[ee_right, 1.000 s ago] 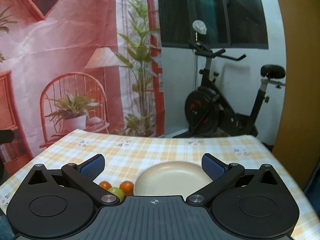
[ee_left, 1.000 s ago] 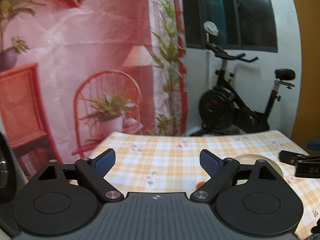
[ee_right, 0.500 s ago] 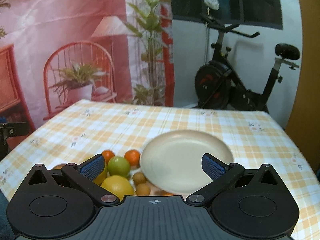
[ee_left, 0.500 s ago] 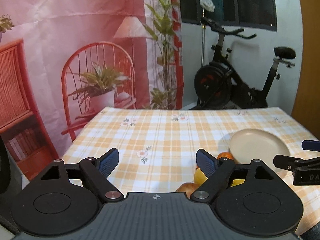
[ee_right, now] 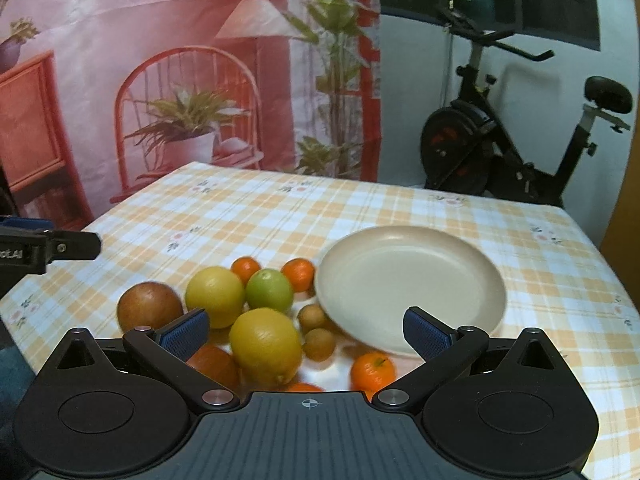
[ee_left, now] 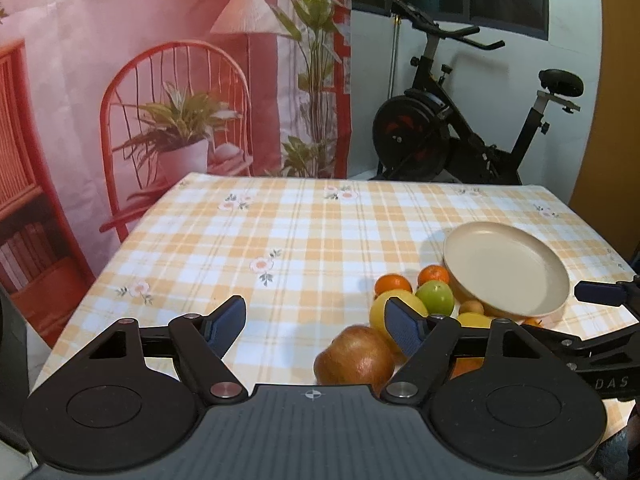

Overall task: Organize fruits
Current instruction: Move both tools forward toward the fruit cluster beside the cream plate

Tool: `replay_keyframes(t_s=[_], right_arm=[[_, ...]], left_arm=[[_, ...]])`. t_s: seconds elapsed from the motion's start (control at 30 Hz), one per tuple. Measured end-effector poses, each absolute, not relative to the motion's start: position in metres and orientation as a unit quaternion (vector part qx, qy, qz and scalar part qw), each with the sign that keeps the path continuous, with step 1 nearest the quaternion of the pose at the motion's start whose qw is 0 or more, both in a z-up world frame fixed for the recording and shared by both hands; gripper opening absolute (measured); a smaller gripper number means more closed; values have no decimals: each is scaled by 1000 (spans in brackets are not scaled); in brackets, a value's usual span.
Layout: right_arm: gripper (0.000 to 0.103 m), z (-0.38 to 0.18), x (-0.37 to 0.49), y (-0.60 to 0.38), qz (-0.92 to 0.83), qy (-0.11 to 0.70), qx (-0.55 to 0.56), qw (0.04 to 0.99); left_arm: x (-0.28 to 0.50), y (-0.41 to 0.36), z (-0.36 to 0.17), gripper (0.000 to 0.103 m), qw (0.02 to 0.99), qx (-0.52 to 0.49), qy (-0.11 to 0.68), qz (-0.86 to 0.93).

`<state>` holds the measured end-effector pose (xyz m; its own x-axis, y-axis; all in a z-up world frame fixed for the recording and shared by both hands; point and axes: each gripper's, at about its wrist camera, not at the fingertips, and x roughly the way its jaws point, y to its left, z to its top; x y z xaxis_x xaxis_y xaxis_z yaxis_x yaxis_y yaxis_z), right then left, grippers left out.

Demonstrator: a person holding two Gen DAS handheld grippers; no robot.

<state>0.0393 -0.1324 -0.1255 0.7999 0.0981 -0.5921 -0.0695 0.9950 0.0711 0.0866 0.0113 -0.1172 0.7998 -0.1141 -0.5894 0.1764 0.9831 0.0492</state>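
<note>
Evidently, the fruits (ee_right: 256,312) lay heaped on the bench (ee_right: 280,216) just beside the bare plate (ee_right: 412,284), awaiting sorting. My left gripper (ee_left: 316,320) was closing on nothing; my right gripper (ee_right: 306,330) hung wide, empty, above them.

Matt cream plate (ee_right: 412,280); soft checked cloth tablecloth (ee_left: 304,232); matt black plastic gripper (ee_right: 306,334), ribbed blue pads (ee_right: 184,334)

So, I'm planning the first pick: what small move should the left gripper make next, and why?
Probably ease the left gripper down around the reddish apple. That fruit lies nearest, partly between the closing jaws but ungripped, and the plate is still bare.
</note>
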Motion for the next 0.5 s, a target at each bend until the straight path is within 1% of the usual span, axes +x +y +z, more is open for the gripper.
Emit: replay_keyframes(t_s=[0.07,0.17,0.3,0.37,0.43,0.5], right_arm=[[102,-127,39,-129,55,320,23,946],[102,-128,37,-126,68,324,21,943],[98,-128,35,-122,80,329,11,941],[98,-128,33,-118,85,332,5,939],[98,-128,31,-114,94,335,-4,937],[94,-131,30,-110,101,342,-16,934]], left_arm=[[87,12,-120,70,945,49,314,-81],[86,12,-124,67,943,49,319,-82],[82,15,-128,57,940,33,323,-107],[80,14,-130,56,939,33,321,-119],[77,12,-132,53,939,37,318,-129],[76,11,-133,52,936,35,322,-138]])
